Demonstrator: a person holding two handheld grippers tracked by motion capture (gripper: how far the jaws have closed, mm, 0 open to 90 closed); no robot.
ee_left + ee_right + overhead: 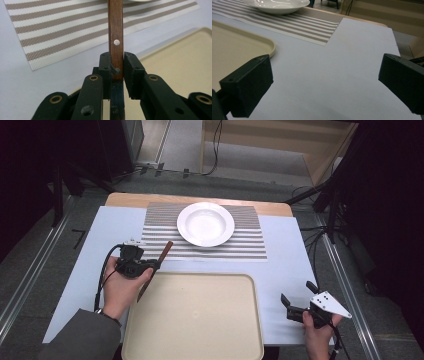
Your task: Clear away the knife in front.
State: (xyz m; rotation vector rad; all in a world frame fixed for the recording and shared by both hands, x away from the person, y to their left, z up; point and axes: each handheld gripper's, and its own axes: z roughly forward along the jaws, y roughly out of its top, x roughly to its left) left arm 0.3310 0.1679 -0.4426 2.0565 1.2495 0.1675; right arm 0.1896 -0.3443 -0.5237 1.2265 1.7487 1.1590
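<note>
Currently carrying: left gripper (117,66), jaws clamping a wooden-handled knife (115,37); right gripper (324,82) idling, jaws apart; next, lowering it beside the plate (205,223).

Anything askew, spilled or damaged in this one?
Nothing stands out. The plate sits upright on the striped mat, the tray lies flat, and the left hand-held gripper holds a wooden-handled utensil cleanly.

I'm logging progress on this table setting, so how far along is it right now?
Done: the white plate sits on the striped placemat, and the tray is bare. In hand: the left gripper is clamped on a wooden-handled utensil, probably a knife, over the tray's left edge. Left: setting it down, likely beside the plate. The right gripper waits open on the table.
</note>
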